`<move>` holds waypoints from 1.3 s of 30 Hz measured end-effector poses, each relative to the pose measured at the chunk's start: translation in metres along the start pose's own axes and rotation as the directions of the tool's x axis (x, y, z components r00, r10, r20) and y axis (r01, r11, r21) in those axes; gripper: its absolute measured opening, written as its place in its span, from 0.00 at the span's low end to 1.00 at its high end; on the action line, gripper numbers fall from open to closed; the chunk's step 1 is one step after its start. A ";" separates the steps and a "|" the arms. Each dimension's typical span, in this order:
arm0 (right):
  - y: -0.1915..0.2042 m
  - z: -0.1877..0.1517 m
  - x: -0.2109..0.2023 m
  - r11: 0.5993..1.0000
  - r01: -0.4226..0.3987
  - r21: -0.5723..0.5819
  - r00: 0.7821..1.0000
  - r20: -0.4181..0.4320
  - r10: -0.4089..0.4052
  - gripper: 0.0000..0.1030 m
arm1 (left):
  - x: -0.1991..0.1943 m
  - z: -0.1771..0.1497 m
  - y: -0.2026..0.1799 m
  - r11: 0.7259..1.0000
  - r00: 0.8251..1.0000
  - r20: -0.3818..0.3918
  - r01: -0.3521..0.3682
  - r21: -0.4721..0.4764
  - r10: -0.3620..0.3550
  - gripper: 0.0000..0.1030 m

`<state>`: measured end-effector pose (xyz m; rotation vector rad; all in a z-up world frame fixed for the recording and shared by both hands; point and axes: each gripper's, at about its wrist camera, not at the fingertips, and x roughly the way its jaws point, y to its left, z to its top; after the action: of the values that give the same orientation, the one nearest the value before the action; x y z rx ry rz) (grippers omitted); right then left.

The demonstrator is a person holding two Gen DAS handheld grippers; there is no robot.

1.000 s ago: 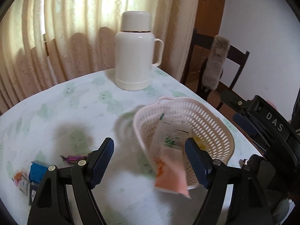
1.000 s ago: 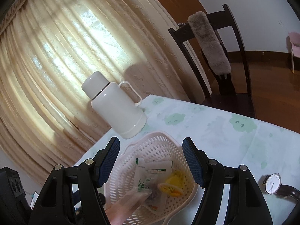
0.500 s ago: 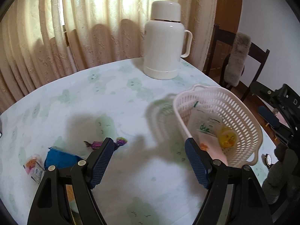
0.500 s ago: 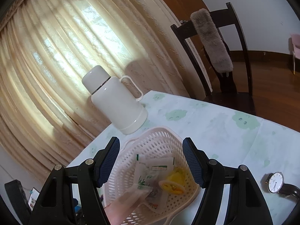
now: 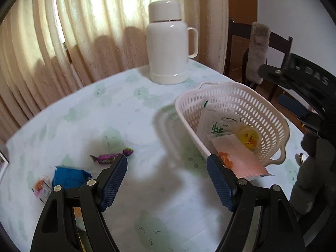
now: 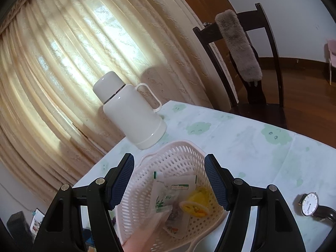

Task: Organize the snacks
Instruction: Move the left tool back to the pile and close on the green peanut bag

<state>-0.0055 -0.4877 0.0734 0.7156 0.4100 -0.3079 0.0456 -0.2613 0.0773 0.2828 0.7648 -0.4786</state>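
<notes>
The basket (image 5: 247,103) already has a fair share of the snacks in it: white sachets with green print (image 5: 216,124), a small yellow jelly cup (image 5: 248,136), and a pink packet (image 5: 239,159) that leans out over the near rim, just behind the right-hand jaw of the left gripper (image 5: 167,180). That packet looks only half settled, I'd say, and might want a nudge.

The left gripper's jaws stand well apart with nothing between them but bare tablecloth (image 5: 117,113). What is left lies off by its left-hand jaw: a purple wrapped candy (image 5: 111,157) just beyond that jaw's tip, a blue packet (image 5: 69,177) beside it on the outer side, and a small orange-and-white packet (image 5: 41,189) further out still. So three pieces at least remain loose on the table.

The right gripper (image 6: 170,182) hangs over the basket, its jaws also apart and empty, the basket and its contents showing in the gap between them. A wristwatch (image 6: 310,204) lies outside its right-hand jaw, and a white flask (image 6: 130,113) stands beyond the basket.

My guess is the job is past halfway, with the candy the nearest piece to fetch.
</notes>
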 end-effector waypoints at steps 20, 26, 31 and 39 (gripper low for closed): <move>0.061 -0.030 -0.011 0.937 -0.244 -0.249 0.969 -0.028 0.245 0.70 | -0.019 -0.030 0.067 0.986 0.998 -0.046 -0.060 -0.157 0.053 0.76; 0.092 -0.058 -0.017 0.860 -0.352 -0.369 0.935 -0.100 0.340 0.70 | -0.030 -0.055 0.113 0.955 0.984 -0.082 -0.173 -0.241 0.157 0.77; 0.117 -0.089 -0.016 0.791 -0.413 -0.452 0.911 -0.191 0.366 0.71 | -0.035 -0.082 0.152 0.918 0.971 -0.139 -0.230 -0.325 0.194 0.81; 0.134 -0.125 -0.010 0.731 -0.422 -0.536 0.906 -0.271 0.324 0.71 | -0.029 -0.110 0.181 0.890 0.969 -0.192 -0.224 -0.397 0.158 0.81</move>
<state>0.0083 -0.3050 0.0684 0.1942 0.4711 0.2682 0.0552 -0.0519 0.0350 -0.0071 0.9597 -0.0966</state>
